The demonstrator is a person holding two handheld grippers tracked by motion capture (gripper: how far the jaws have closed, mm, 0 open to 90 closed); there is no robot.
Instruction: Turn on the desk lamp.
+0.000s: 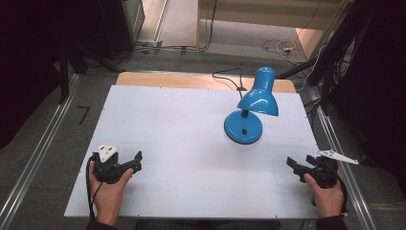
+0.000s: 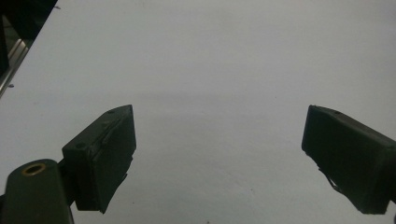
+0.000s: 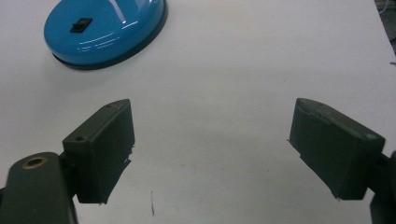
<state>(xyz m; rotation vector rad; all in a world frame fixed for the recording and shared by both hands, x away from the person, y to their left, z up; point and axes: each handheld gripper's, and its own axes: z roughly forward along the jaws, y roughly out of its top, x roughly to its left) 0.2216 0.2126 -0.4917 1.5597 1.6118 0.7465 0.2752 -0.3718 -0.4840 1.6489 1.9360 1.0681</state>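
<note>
Two grippers in my charge, both wide and holding nothing: left gripper (image 1: 139, 160) at the near-left of the white bench (image 1: 182, 139); right gripper (image 1: 291, 165) at the near-right; one blue desk lamp (image 1: 249, 108) upright toward the far right, well apart from both; step, I judge: approach; next, reaching its base switch (image 3: 81, 24).

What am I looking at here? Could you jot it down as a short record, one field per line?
Setting: white table
Main thing: blue desk lamp, upright toward the far right of the table
Lamp switch: black switch on the round base
Lamp cord: runs off the far edge
Left gripper: hand-held, near left, open, holding nothing
Right gripper: hand-held, near right, open, holding nothing, faces the lamp base
Contact with lamp: none
</note>
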